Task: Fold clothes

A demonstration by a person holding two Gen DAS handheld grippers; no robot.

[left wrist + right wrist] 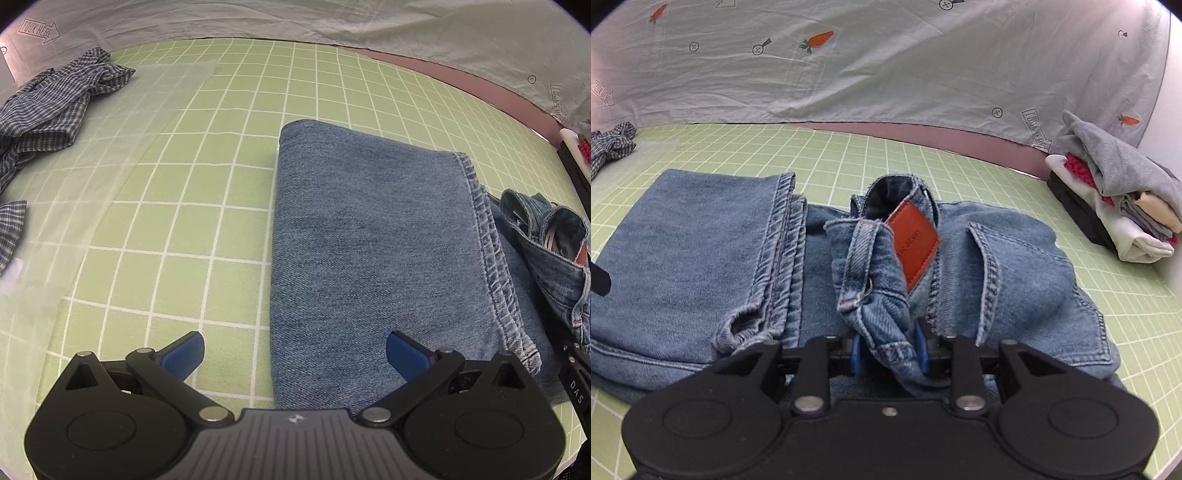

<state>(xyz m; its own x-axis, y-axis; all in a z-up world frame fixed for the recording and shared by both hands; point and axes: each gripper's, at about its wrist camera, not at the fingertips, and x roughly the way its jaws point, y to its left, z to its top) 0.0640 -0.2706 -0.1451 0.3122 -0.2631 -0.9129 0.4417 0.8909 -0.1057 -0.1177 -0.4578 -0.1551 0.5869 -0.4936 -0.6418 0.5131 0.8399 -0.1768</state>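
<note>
Blue jeans [373, 240] lie partly folded on the green grid mat [207, 206], the legs doubled over with the hem seam on top. My left gripper [294, 354] hovers open over the near left edge of the folded legs, nothing between its blue pads. In the right wrist view the jeans [701, 258] show their waistband [871, 273] with an orange leather patch [912, 243], lifted off the pile. My right gripper [890, 350] is shut on that waistband. The right gripper's black edge [576, 376] shows at the far right of the left wrist view.
A crumpled blue checked shirt [51, 110] lies at the mat's far left, also visible as a checked shirt [613, 146] in the right wrist view. A stack of folded clothes [1115, 199] sits at the right edge. A grey printed sheet [886, 66] hangs behind the mat.
</note>
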